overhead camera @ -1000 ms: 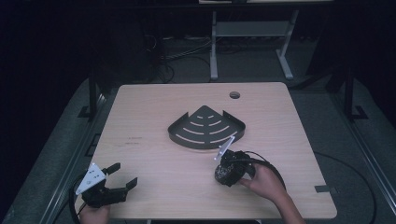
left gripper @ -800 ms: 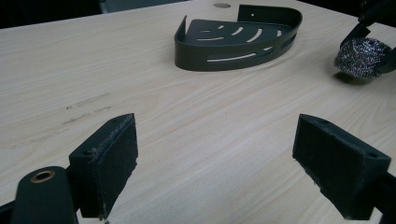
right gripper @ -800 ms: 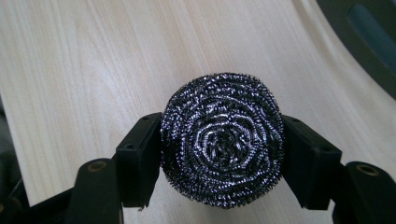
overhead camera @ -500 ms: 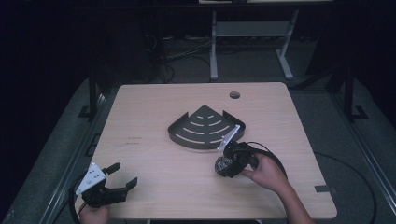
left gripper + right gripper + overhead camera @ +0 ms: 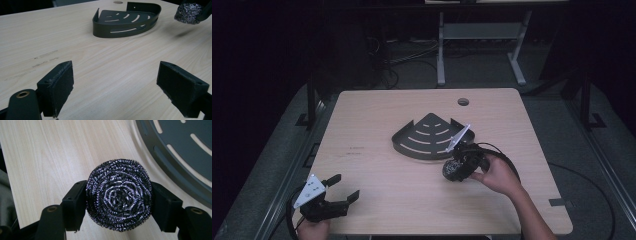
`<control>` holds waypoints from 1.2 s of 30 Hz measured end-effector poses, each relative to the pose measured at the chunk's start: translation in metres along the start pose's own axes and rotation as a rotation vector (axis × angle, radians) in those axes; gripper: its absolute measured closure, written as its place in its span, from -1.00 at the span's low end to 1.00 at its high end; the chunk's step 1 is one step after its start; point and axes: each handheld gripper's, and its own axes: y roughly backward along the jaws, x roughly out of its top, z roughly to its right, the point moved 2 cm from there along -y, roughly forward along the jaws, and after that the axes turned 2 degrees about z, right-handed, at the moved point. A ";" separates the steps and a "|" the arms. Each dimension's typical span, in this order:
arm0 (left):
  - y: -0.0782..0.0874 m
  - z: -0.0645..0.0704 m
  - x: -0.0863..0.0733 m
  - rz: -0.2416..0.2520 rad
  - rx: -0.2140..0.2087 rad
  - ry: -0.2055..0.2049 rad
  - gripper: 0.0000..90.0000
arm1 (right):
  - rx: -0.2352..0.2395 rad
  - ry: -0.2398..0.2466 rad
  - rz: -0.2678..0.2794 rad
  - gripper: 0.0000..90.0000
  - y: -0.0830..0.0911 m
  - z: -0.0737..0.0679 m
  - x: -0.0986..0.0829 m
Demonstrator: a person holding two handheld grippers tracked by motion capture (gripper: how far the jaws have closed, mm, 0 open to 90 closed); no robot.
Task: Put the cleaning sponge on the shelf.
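Right gripper (image 5: 119,202) clamped a steel wool scourer (image 5: 119,198) between its jaws, dark slotted corner tray (image 5: 185,152) just beyond, left gripper (image 5: 115,90) gaped wide, holding nothing

Round steel-wool scourer (image 5: 119,198) clamped in right gripper (image 5: 119,203); raised above table, beside dark corner tray (image 5: 426,137).

The scourer (image 5: 119,197) is silver-grey steel wire, coiled in glinting rings around its centre. Beside it, the corner shelf (image 5: 428,137) is matt black with pale curved slots across its floor. The table (image 5: 377,120) beneath the shelf is light wood with fine straight grain.
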 end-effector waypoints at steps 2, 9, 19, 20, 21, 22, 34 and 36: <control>0.000 0.000 0.000 0.000 0.000 0.002 -0.70 | 0.006 -0.005 0.010 -0.23 0.001 0.002 0.001; 0.000 0.000 0.000 -0.001 0.000 0.004 -0.70 | 0.004 -0.001 -0.003 -0.23 0.004 0.006 0.006; 0.000 0.000 -0.001 -0.002 0.001 0.005 -0.70 | -0.003 0.007 -0.013 -0.23 0.010 0.011 0.017; 0.000 0.000 0.000 -0.002 0.003 0.004 -0.70 | 0.003 0.005 -0.015 -0.23 0.010 0.012 0.018; 0.000 0.000 0.000 -0.001 0.004 0.002 -0.70 | 0.000 0.006 -0.020 -0.23 0.010 0.013 0.018; 0.000 0.000 0.000 0.000 0.000 0.000 -0.70 | -0.007 0.008 -0.023 -0.23 0.010 0.013 0.019; -0.001 0.001 0.000 -0.002 -0.001 -0.002 -0.70 | -0.010 0.007 -0.026 -0.23 0.014 0.021 0.030; -0.001 0.001 0.000 -0.003 -0.001 0.000 -0.70 | -0.011 0.008 -0.025 -0.23 0.015 0.023 0.032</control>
